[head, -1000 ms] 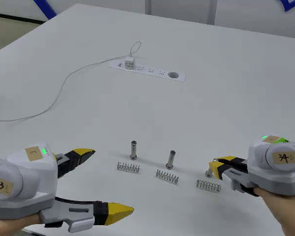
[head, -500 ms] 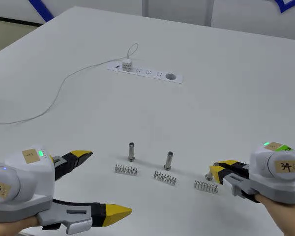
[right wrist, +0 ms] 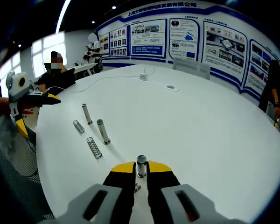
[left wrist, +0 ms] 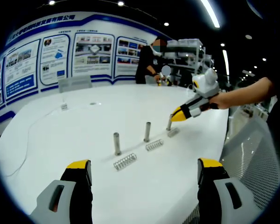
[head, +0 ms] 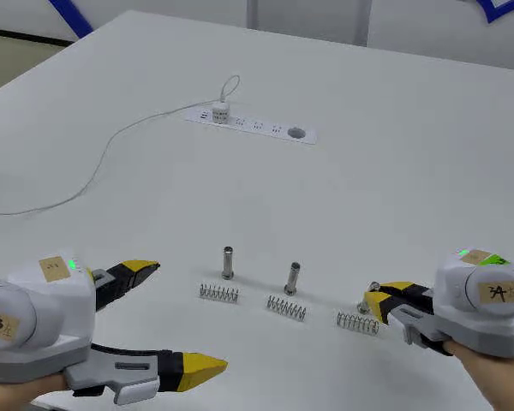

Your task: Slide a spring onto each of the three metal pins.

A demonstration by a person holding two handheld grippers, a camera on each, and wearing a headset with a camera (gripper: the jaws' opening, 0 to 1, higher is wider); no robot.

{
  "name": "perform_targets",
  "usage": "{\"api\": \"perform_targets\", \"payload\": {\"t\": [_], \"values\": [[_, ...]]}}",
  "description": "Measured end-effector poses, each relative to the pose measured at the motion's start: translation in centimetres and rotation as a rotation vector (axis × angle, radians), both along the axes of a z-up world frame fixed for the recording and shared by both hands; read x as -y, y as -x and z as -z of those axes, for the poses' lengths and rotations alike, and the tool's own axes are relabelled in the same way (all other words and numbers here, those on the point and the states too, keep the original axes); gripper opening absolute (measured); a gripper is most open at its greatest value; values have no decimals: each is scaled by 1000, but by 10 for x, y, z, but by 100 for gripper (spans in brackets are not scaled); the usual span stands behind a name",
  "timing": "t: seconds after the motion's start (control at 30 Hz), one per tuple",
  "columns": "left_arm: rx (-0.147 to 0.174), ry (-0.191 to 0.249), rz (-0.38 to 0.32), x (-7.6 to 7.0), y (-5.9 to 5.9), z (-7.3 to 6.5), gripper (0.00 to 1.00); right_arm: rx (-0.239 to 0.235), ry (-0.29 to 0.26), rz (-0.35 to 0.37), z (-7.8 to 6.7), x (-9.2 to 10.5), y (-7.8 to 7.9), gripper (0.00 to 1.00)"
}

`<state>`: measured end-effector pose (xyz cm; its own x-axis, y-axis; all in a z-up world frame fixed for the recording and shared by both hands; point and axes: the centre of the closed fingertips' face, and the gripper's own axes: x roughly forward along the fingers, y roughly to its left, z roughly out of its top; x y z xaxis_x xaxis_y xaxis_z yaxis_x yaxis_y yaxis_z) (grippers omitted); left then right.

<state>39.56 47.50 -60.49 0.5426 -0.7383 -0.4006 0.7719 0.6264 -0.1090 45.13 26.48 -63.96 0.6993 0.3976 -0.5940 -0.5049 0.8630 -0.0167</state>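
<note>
left gripper (head: 171, 317): low at the left above the desk (head: 394, 171), jaws wide open, holding nothing.
right gripper (head: 375, 297): low at the right, jaws closed on the right pin (right wrist: 141, 165), which stands between their yellow tips.
left pin (head: 228, 261), middle pin (head: 292, 277): upright on the desk, side by side, nothing touching them.
left spring (head: 218, 293), middle spring (head: 286, 307), right spring (head: 357, 322): each lies flat just in front of its pin, not yet on it.
power strip (head: 253, 125): far behind the pins, with a white cable (head: 103, 163).
</note>
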Motion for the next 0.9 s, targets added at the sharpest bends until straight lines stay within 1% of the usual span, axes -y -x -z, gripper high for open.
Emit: {"api": "perform_targets", "payload": {"t": [0.33,0.43,0.57,0.63,0.67,0.73,0.9], "values": [[3,0,3,1,1,-1,96,-5,-10,6,0,3,6,10],[1,-6,4,1,1,0,96,-2,-16,5,0,3,6,11],[0,-7,7,1,2,0,96,-11,-19,1,2,3,9,11],[0,-6,4,1,2,0,96,-20,-37,-8,3,2,12,12],[0,-4,2,1,1,0,96,-24,-51,-18,4,1,13,13],[-1,-5,1,0,1,1,96,-37,-47,-37,8,1,16,16],[-8,-13,8,0,2,4,96,-52,6,-144,18,-2,25,18]]}}
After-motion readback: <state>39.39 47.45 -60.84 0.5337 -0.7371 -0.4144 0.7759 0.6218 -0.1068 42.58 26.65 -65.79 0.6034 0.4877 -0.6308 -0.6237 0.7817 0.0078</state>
